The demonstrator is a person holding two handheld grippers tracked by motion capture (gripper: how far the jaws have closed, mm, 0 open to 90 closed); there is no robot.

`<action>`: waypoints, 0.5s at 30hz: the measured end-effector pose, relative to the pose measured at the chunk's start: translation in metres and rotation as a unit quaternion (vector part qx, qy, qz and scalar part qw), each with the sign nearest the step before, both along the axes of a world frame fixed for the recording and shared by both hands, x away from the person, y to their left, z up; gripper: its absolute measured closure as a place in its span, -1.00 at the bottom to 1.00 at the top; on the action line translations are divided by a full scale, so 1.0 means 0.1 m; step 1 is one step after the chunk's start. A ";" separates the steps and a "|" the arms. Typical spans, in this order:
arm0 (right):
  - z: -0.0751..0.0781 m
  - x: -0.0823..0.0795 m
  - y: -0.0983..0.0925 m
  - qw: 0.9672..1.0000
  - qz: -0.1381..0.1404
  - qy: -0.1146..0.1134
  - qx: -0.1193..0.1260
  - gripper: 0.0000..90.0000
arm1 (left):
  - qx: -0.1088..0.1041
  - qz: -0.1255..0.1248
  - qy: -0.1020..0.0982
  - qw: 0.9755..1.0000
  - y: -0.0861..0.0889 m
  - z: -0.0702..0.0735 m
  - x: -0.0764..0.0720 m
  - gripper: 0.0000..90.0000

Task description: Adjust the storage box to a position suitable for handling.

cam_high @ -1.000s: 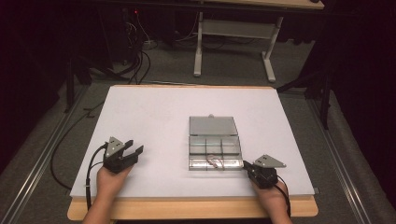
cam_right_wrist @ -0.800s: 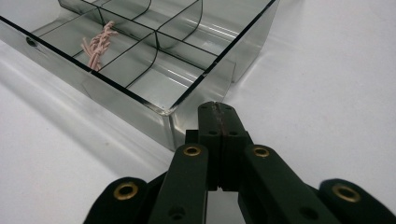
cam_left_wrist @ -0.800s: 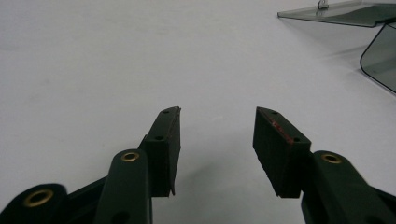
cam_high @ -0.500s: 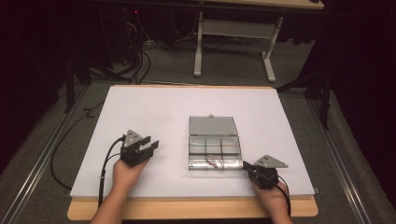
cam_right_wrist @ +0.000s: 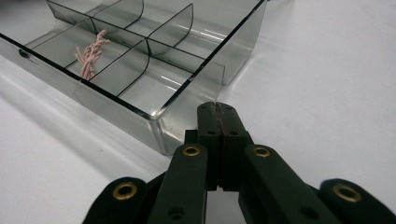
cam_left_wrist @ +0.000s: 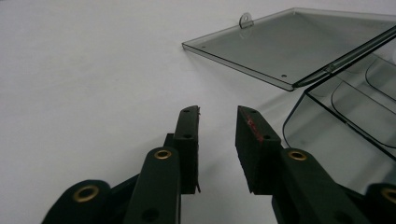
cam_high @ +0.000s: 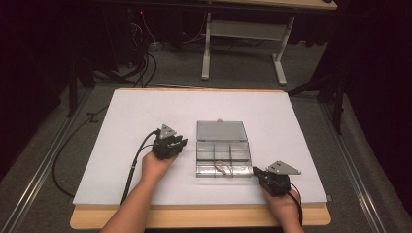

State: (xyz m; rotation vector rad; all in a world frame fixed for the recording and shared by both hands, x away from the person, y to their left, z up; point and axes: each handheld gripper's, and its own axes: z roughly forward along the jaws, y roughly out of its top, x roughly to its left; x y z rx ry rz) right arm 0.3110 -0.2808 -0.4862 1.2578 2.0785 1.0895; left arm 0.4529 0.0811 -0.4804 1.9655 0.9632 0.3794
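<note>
Closest to the person, the right gripper [cam_high: 256, 171] sits at the near right corner of the clear compartment box [cam_high: 223, 158]. Its jaws are pressed flat together with nothing between them, and the tips are right up against the box's corner wall; can't tell if they actually touch it. In the right gripper view, a bit of pink twisted cord [cam_right_wrist: 91, 52] lies in one of the front compartments, the middle one as seen from above.

The left gripper [cam_high: 178, 143] is over on the box's left side, just beside it but apart from it. Its jaws have just been closing, there's still a gap between the pads, and nothing's in there, only white table [cam_high: 145, 111] underneath.

Farther back, the box's lid [cam_left_wrist: 289, 46] lies flipped open, flat on the table behind the compartments.
</note>
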 end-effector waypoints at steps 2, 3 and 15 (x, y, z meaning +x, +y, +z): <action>0.01 -0.01 -0.01 1.000 -0.007 -0.008 0.004 1.00 | -0.007 0.000 0.005 1.000 -0.05 -0.01 0.04 0.60; 0.03 -0.01 -0.02 1.000 -0.008 -0.010 0.007 1.00 | -0.010 0.002 0.008 1.000 -0.06 -0.02 0.06 0.63; 0.27 0.55 -0.16 1.000 -0.013 0.020 -0.002 1.00 | 0.016 -0.001 0.039 0.999 -0.25 -0.06 0.23 0.97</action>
